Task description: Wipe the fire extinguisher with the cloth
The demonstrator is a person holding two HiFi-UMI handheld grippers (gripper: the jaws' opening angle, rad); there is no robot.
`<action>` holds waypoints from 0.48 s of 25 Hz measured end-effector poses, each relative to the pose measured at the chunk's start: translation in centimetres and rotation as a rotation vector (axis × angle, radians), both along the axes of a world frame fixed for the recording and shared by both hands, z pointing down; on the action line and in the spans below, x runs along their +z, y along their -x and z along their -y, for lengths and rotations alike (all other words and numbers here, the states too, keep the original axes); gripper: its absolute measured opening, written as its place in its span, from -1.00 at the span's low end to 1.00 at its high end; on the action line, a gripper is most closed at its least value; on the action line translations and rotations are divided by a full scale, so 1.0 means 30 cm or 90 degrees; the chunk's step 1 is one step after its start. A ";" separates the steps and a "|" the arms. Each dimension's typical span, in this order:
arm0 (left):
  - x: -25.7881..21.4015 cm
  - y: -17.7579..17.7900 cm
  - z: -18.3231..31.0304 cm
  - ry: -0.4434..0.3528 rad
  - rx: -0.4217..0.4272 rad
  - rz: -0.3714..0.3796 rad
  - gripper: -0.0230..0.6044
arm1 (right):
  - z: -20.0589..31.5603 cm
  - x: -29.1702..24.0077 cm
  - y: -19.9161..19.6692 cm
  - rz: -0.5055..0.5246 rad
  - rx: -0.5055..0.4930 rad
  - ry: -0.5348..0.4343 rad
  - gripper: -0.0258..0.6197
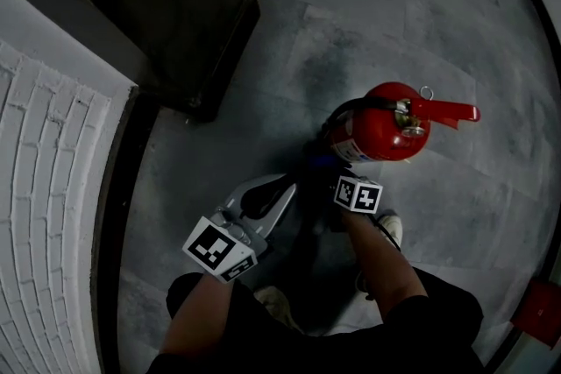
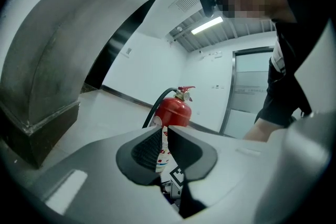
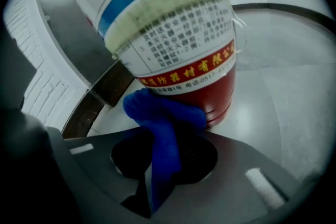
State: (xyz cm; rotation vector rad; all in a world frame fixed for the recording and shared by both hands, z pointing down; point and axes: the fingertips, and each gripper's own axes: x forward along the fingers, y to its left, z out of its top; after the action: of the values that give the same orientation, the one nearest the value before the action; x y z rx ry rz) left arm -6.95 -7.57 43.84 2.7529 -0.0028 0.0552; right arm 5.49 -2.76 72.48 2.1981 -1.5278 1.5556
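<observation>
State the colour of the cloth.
The cloth is blue, clearest in the right gripper view.

Head view: dim and underexposed, the grey floor (image 1: 421, 4) sinking almost to black near the person, the red extinguisher (image 1: 386, 123) the one saturated colour, and the brick wall (image 1: 44, 215) bowed by wide-angle distortion toward dark corners. Left gripper view: much brighter — a ceiling strip light (image 2: 207, 24) washes the white room evenly, with the close foreground soft and a black circular vignette round the frame. Right gripper view: moderate light with a pale sheen on the floor at right — the label (image 3: 178, 34) curved by the lens yet legible at centre, the cloth (image 3: 163, 128) close and blurred.
</observation>
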 end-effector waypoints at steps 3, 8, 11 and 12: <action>0.002 -0.008 0.018 0.005 -0.009 -0.006 -0.82 | -0.009 -0.019 0.017 0.032 0.025 -0.013 -0.72; 0.023 -0.025 0.074 -0.013 -0.029 0.001 -0.82 | 0.020 -0.223 0.123 0.003 -0.004 -0.109 -0.72; 0.045 -0.023 0.119 -0.001 -0.048 0.001 -0.82 | 0.066 -0.495 0.134 -0.033 -0.011 -0.279 -0.72; 0.048 -0.021 0.136 0.008 -0.056 -0.003 -0.82 | 0.084 -0.596 0.135 -0.037 -0.011 -0.340 -0.72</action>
State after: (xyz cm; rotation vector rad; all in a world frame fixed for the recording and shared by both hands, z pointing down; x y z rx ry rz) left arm -6.32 -11.66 45.27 2.7370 -0.1214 0.0259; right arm 1.42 -5.27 54.61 2.4331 -2.1311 1.1585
